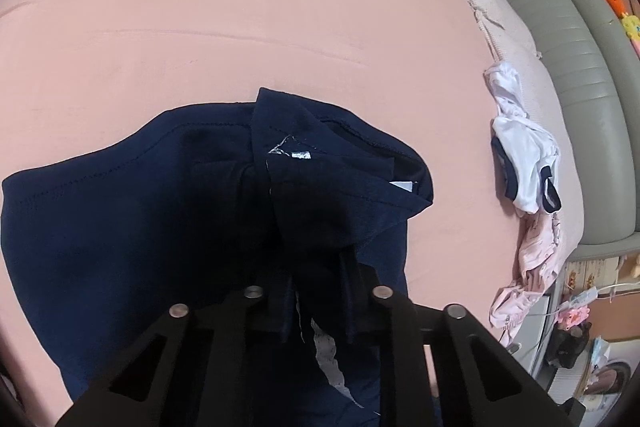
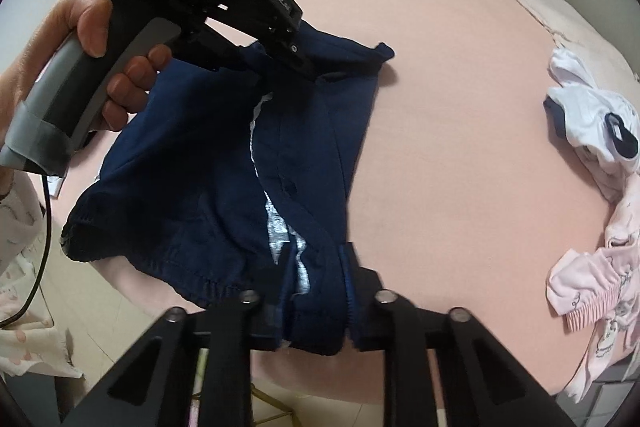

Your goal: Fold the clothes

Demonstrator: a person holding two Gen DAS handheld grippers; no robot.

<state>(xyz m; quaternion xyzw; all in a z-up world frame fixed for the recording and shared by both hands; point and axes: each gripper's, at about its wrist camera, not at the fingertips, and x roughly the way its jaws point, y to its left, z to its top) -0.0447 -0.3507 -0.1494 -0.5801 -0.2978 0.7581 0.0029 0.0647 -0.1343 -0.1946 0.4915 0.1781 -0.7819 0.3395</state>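
Right gripper (image 2: 316, 311): jaws closed on the elastic waistband edge of the navy shorts (image 2: 208, 163), fabric bunched between the pads. Left gripper (image 1: 320, 291): jaws also clamped on a gathered fold of the same shorts; in the right wrist view it bites the far edge of the garment, with the person's left hand (image 2: 80, 51) wrapped round its grey handle. Shorts hang stretched between the two grippers, partly resting on the pink bed sheet (image 1: 240, 7), white inner lining showing. Off to the right near the sheet's edge: a white garment with navy trim (image 2: 592, 123), a pink garment (image 2: 600, 279) just beside it. Grey padded bed frame (image 1: 560, 27) beyond.
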